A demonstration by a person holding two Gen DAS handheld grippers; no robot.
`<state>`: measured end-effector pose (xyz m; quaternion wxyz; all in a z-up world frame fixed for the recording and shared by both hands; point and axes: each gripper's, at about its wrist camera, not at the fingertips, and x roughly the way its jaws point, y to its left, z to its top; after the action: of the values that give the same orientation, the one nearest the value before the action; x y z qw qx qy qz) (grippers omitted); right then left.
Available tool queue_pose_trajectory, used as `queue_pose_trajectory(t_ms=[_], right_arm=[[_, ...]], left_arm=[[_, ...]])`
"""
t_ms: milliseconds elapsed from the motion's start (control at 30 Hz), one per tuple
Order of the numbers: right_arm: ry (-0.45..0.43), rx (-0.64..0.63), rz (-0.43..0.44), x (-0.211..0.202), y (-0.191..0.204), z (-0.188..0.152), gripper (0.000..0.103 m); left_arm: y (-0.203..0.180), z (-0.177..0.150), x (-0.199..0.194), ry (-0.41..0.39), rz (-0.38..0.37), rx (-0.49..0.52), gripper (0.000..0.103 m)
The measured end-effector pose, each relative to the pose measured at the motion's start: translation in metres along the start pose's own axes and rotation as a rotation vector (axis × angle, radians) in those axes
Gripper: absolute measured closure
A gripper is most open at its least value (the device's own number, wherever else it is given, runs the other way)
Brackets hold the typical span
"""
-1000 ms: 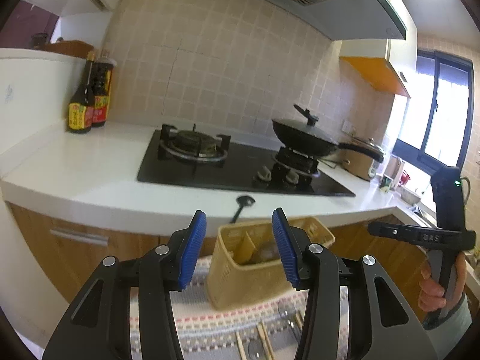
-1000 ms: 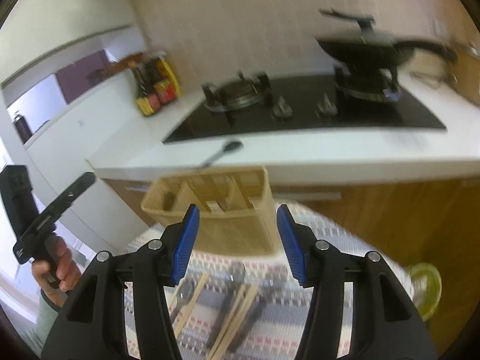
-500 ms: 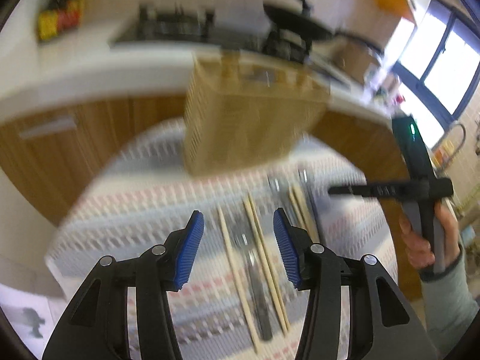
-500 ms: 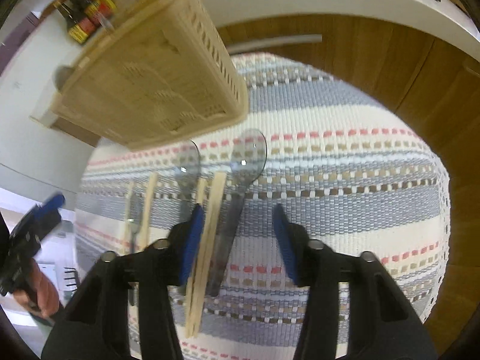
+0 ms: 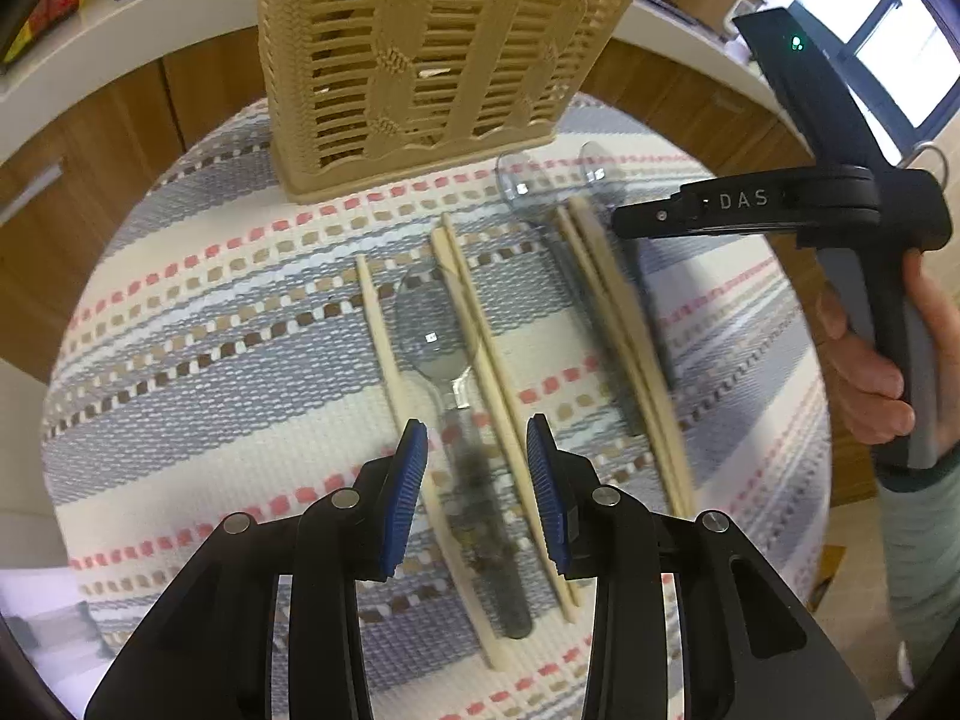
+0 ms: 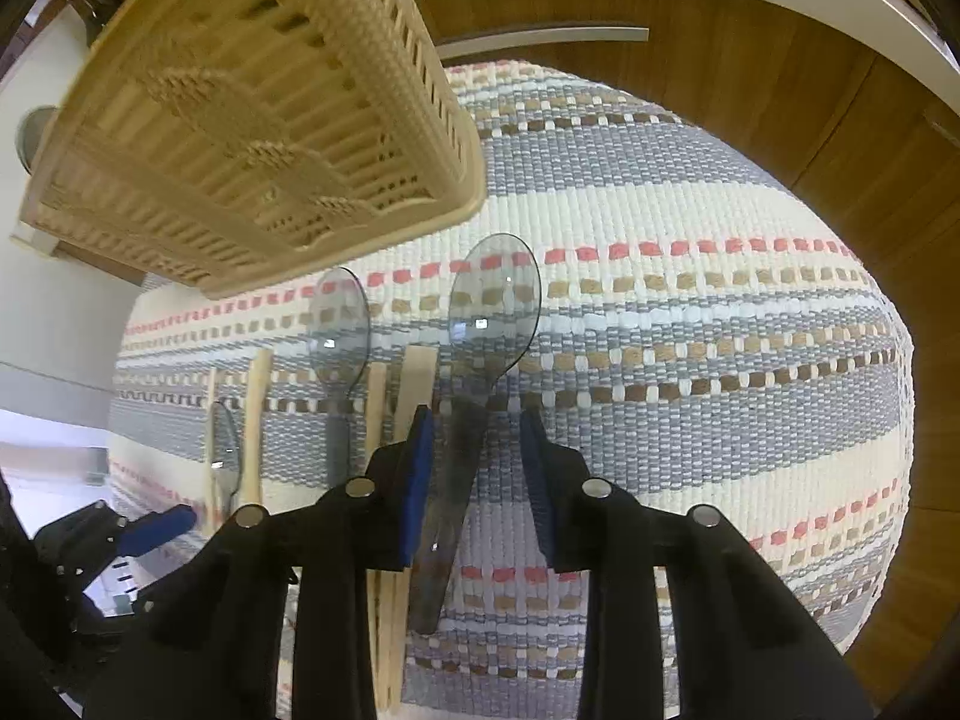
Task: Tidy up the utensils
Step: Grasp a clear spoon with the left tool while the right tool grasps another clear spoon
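Left wrist view: looks steeply down from above the striped mat (image 5: 180, 324), along the open blue-padded left gripper (image 5: 477, 480); close to the utensils, facing toward the wicker basket (image 5: 432, 54) and the wooden cabinets beyond.
Right wrist view: also tilted steeply down, very close to the mat (image 6: 690, 324), along the open right gripper (image 6: 477, 474); basket (image 6: 252, 108) at upper left, cabinet fronts along the top and right.
Shared area: basket, mat, clear spoons and wooden chopsticks.
Cross-sightings: right gripper (image 5: 672, 219) and the hand (image 5: 870, 372) holding it at the right edge of the left view; left gripper (image 6: 153, 528) at the lower left of the right view.
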<state>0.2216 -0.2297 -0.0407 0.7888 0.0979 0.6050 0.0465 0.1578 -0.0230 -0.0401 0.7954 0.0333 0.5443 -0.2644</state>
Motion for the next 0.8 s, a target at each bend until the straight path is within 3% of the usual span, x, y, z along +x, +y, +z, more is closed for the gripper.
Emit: queue_pose_trajectory(t_ms=[200,400,533,800], right_arm=[[-0.009,-0.051,-0.062,0.009,0.028,0.001,0.079],[0.008,-0.104,-0.116,0.013,0.051,-0.001,0.080],[0.011,-0.106,-0.112,0.014,0.043,-0.004,0.091],[0.045,-0.126,-0.110,0.015,0.028,0.006,0.092]], left_arm=[[-0.008,0.008,0.020,0.030,0.000,-0.007,0.071],[-0.026,0.015,0.032,0.065,0.083,0.059,0.070],[-0.021,0.017,0.033,0.061,0.070,0.021,0.078],[-0.013,0.020,0.026,0.058,0.087,0.009,0.079]])
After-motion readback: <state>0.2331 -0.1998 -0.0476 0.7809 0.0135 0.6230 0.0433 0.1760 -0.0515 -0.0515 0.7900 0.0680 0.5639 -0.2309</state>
